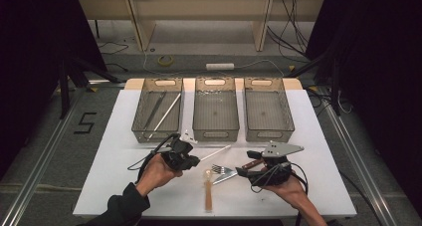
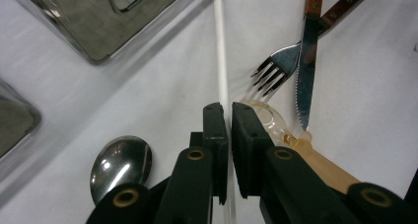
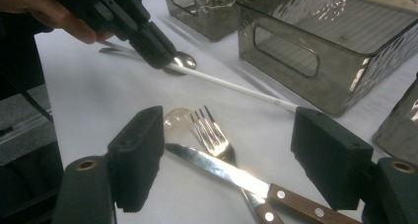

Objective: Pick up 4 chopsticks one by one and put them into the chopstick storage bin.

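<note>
The table (image 1: 124, 156) carried a white top. Three smoked-plastic bins stood in a row along its far edge: left bin (image 1: 158, 109), middle bin (image 1: 215, 109), right bin (image 1: 268, 109). Nearer the front lay a fork (image 3: 212, 135) and a wood-handled serrated knife (image 3: 222, 169), the blade crossing the fork. A clear amber spoon (image 1: 208, 188) lay beside them, and a steel spoon (image 2: 121, 162) rested on the top.
</note>
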Motion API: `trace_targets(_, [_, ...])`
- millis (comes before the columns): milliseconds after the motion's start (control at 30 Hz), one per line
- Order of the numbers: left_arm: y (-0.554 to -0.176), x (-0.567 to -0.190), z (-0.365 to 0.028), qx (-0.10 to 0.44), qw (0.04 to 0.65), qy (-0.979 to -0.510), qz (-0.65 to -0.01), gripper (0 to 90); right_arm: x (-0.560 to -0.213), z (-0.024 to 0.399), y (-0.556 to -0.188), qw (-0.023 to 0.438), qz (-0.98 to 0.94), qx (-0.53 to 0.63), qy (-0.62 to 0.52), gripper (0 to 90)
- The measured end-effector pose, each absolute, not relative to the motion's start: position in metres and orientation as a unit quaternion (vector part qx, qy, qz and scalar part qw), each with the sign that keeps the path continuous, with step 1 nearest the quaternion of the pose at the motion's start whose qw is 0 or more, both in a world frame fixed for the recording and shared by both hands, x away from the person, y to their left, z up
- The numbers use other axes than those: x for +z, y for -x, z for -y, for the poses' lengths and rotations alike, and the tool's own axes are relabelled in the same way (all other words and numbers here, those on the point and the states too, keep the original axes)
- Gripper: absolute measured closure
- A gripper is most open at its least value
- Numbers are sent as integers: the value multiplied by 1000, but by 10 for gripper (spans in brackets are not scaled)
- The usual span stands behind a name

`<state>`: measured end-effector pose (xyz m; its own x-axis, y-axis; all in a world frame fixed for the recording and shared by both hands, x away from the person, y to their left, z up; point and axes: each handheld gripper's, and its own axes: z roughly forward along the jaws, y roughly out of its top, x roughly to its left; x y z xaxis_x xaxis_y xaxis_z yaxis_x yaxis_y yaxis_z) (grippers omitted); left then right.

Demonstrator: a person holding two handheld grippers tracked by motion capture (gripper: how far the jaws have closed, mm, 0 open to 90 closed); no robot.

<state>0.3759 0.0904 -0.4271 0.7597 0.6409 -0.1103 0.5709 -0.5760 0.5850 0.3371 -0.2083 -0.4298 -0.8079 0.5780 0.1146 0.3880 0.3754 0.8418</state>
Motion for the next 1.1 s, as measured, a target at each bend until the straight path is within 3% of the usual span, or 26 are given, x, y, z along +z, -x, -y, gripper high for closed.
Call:
trace_targets(633, [-362, -386, -111, 79, 351, -869, -339, 850, -430, 209, -337, 99, -823, 476, -294, 297])
trace_targets(1100, [-390, -366, -154, 129, 374, -830, -392, 850, -430, 209, -338, 98, -823, 477, -294, 297])
